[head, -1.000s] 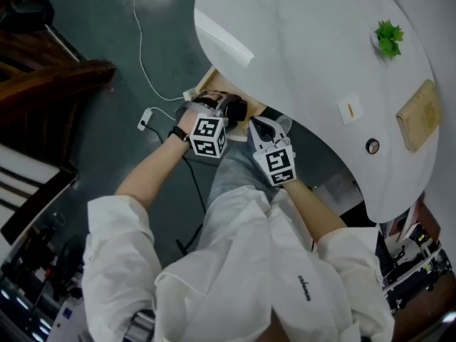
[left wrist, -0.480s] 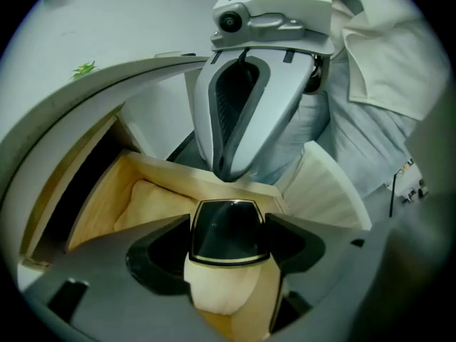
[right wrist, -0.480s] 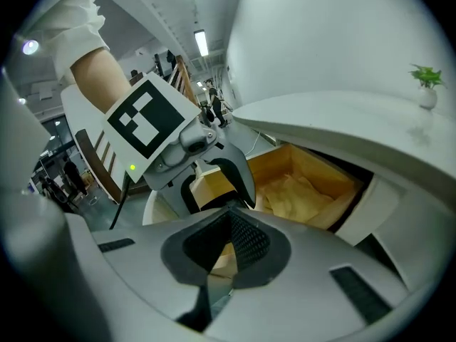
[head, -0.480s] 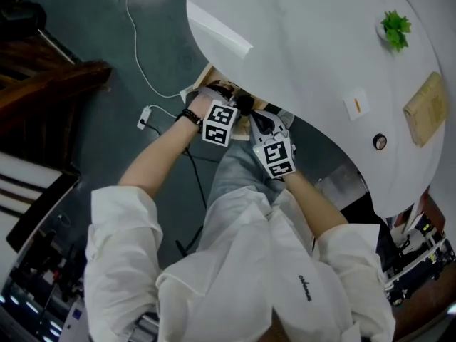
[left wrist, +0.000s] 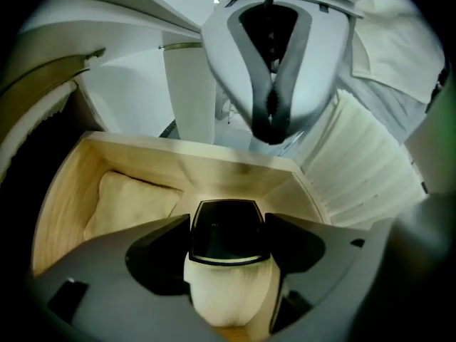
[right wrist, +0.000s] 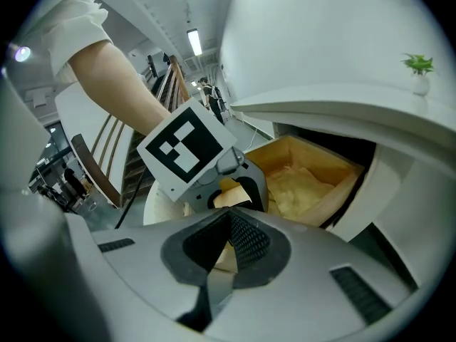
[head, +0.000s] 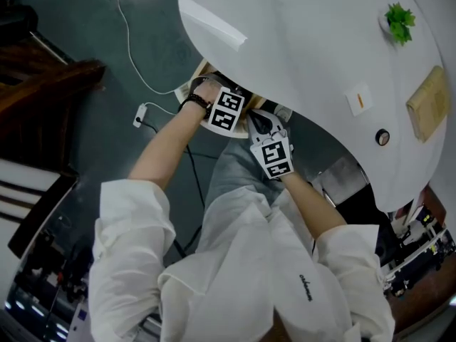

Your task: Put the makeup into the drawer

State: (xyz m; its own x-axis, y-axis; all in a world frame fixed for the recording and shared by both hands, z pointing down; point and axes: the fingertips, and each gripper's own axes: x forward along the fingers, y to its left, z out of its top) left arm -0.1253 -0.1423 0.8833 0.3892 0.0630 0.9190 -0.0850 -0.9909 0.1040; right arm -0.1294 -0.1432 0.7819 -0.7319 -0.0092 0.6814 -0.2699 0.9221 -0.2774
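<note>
My left gripper (left wrist: 229, 223) is shut on a makeup bottle (left wrist: 228, 291) with a cream body and a black cap. It holds the bottle over the open wooden drawer (left wrist: 64, 191), where a cream pouch (left wrist: 128, 201) lies at the left. In the head view the left gripper (head: 228, 109) is at the drawer (head: 201, 70) under the white table's (head: 306, 41) edge. Just to its right, my right gripper (head: 271, 152) hovers. Its jaws (right wrist: 228, 223) are shut on nothing, and it faces the left gripper (right wrist: 189, 148) and the drawer (right wrist: 306, 177).
On the table stand a small green plant (head: 399, 21), a wooden board (head: 427, 104), a white card (head: 358, 100) and a small round object (head: 382, 137). A white cable with a plug (head: 139, 116) lies on the floor. Dark wooden furniture (head: 43, 84) is at the left.
My left gripper has moved forward with the bottle, further in over the drawer under the table edge. The right gripper has barely shifted.
</note>
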